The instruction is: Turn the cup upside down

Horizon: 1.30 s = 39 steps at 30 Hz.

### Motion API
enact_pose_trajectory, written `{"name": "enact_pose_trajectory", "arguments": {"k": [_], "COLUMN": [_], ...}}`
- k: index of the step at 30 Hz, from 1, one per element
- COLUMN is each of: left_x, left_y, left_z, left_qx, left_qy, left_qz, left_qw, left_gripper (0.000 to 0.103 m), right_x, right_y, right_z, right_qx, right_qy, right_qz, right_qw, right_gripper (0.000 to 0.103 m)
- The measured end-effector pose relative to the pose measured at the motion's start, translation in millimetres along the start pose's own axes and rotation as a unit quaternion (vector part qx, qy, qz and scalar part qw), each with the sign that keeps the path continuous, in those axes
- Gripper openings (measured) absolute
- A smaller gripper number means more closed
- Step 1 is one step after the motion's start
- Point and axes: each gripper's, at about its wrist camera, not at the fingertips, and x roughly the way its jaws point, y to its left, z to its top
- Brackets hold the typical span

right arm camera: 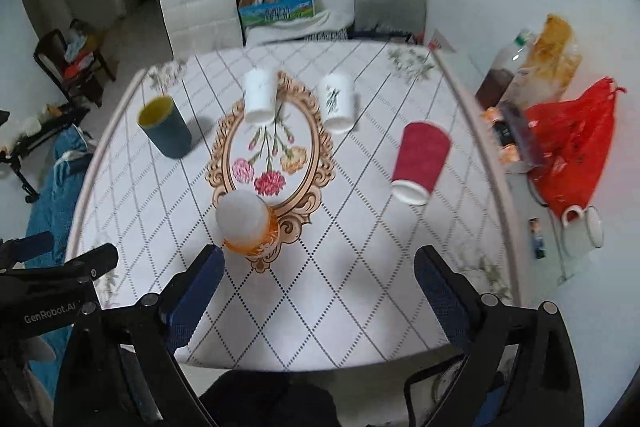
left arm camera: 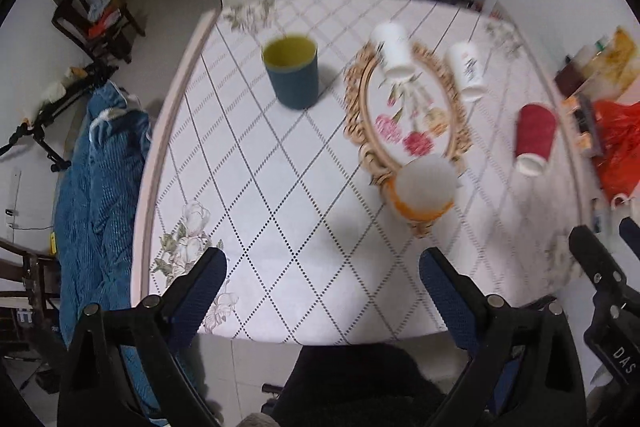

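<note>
- Left gripper (left arm camera: 322, 281) above the table's near edge, jaws spread wide, grasping nothing.
- Right gripper (right arm camera: 318, 277) likewise above the near edge, jaws released and apart, nothing between them.
- Blue cup (left arm camera: 292, 73), yellow inside, upright on the table (left arm camera: 280, 211), far left, well apart from both grippers.
- Orange cup (left arm camera: 424, 189) upside down on the near end of the floral frame print (left arm camera: 404, 115).
- Two white cups (left arm camera: 394, 51) upside down at the far end, one on the print's edge, the other just right of it.
- Red cup (left arm camera: 534, 137) upside down toward the right edge.
- Red bag (right arm camera: 572, 155) and a white mug (right arm camera: 580, 227) beyond the table's right side.
- White chair (right arm camera: 200, 11) and grey chair (right arm camera: 390, 3) at the far side.
</note>
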Motion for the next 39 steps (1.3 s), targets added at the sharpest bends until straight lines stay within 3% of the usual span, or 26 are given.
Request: {"name": "enact_pose_trajectory", "arguments": {"k": [7,17,25,39], "left_x": [-97.8,-174.2,-208.0,-218.4], "left_y": [-8.7,-11.8,-10.3,-14.7], "left_z": [-17.7,-49.6,-67.3,-80.6], "left_qx": [-0.009,-0.025,-0.033,-0.036], "left_qy": [-0.082,-0.129,-0.156,-0.165], "left_qz": [0.007,-0.006,-0.004,0.007], "left_qw": [0.9966,0.9913,0.9871,0.9856], "left_gripper": [0.099,0.099,0.099,0.099], "right_x": [-98.9,-197.4,-235.2,-240.3], "right_y": [-18.3,-33.8,-38.0,-41.3], "right_z": [-4.3,-21.3,-27.3,-26.0], "right_qx": [-0.02,-0.023,-0.028,-0.028], "right_qy": [-0.06,-0.109,-0.13,-0.124], "right_qz": [0.008,0.02,0.03,0.038], "right_qw": [0.998,0.994,0.991,0.991], "right_gripper": [0.098,0.099,0.1,0.1]}}
